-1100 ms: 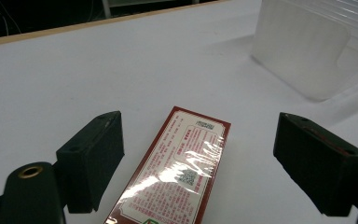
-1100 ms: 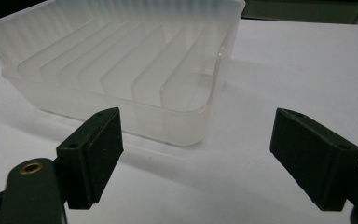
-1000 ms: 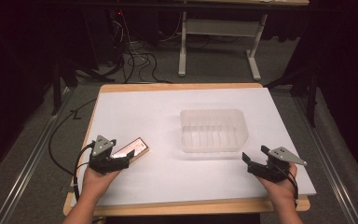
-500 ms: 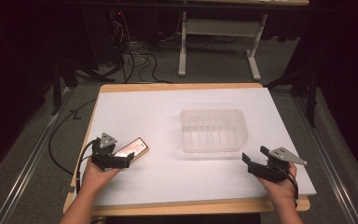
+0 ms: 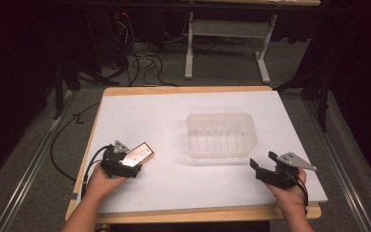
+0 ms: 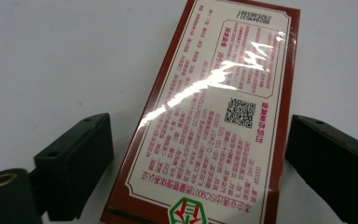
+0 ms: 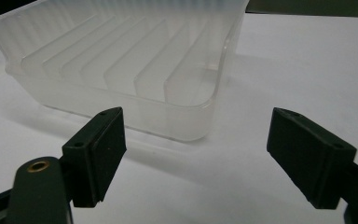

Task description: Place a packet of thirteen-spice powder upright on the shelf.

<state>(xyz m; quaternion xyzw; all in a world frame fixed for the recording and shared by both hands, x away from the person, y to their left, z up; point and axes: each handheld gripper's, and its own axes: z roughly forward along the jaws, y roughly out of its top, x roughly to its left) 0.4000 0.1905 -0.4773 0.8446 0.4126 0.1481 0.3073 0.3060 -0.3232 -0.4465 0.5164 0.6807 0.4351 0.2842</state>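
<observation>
A flat red and cream printed box lies on the white table at the front left. My left gripper is open, and the near end of the box sits between its jaws with a small gap on each side. At the front right my right gripper rests low over the table, open with nothing between its fingers. In the right gripper view this gripper points at the near corner of a clear ribbed plastic container.
The clear container stands near the table's middle, between the two grippers. A cable trails from the left gripper off the table's left edge. White table legs and cables are on the floor beyond the far edge.
My left gripper has slid forward and right, so its jaws now straddle the near end of the box. The right gripper has stayed put.
</observation>
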